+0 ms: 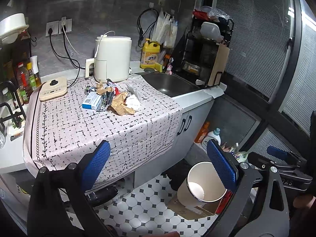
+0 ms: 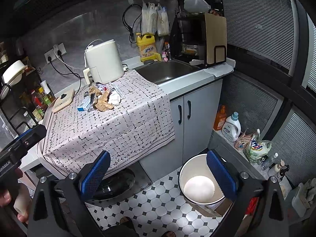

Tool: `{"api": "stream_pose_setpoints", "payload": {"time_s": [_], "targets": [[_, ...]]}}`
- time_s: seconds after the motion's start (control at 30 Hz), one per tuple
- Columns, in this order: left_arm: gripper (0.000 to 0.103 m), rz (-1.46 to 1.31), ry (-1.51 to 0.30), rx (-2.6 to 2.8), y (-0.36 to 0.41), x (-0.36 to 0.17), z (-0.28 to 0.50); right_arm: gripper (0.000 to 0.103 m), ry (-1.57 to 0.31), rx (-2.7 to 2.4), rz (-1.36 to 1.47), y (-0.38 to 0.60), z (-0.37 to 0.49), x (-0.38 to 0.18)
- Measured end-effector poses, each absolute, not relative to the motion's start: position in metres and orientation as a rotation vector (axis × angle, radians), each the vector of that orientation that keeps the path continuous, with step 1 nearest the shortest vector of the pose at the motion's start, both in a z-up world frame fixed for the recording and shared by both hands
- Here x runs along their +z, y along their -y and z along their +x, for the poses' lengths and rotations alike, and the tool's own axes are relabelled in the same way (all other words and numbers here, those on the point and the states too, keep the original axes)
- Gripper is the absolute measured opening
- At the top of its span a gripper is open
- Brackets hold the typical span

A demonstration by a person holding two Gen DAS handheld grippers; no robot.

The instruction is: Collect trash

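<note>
A pile of trash lies on the patterned tablecloth (image 1: 110, 130): crumpled brown paper (image 1: 121, 104), a blue-and-white box (image 1: 92, 103), white tissue (image 1: 132, 102) and dark wrappers (image 1: 107, 98). The pile also shows in the right wrist view (image 2: 102, 99). An empty white bin (image 1: 205, 181) stands on the tiled floor, also in the right wrist view (image 2: 199, 181). My left gripper (image 1: 158, 169) is open and empty, held in front of the counter edge. My right gripper (image 2: 158, 173) is open and empty, above the floor beside the bin. The right gripper also shows at the right edge of the left wrist view (image 1: 276, 154).
A cream air fryer (image 1: 112, 59), a scale (image 1: 53, 88) and sauce bottles (image 1: 25, 81) stand around the cloth. A sink (image 1: 169, 83) and dish rack (image 1: 207, 49) lie to the right. Detergent bottles (image 2: 233, 126) and a cardboard piece (image 2: 213, 211) are on the floor.
</note>
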State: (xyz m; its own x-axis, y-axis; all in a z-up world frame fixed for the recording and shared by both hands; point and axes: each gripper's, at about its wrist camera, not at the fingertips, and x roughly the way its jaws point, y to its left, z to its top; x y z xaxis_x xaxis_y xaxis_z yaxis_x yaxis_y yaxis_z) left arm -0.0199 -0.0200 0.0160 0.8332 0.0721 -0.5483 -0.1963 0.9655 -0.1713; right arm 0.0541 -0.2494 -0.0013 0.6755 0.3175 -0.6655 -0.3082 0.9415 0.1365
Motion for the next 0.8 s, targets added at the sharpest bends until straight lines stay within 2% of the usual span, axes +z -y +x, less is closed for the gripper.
{"api": "stream_pose_setpoints", "payload": {"time_s": [0.8], "targets": [[0.097, -0.237, -0.596, 0.163, 0.009, 0.009, -0.007, 0.095, -0.753, 0.401, 0.014, 0.237, 0.067, -0.005]]}}
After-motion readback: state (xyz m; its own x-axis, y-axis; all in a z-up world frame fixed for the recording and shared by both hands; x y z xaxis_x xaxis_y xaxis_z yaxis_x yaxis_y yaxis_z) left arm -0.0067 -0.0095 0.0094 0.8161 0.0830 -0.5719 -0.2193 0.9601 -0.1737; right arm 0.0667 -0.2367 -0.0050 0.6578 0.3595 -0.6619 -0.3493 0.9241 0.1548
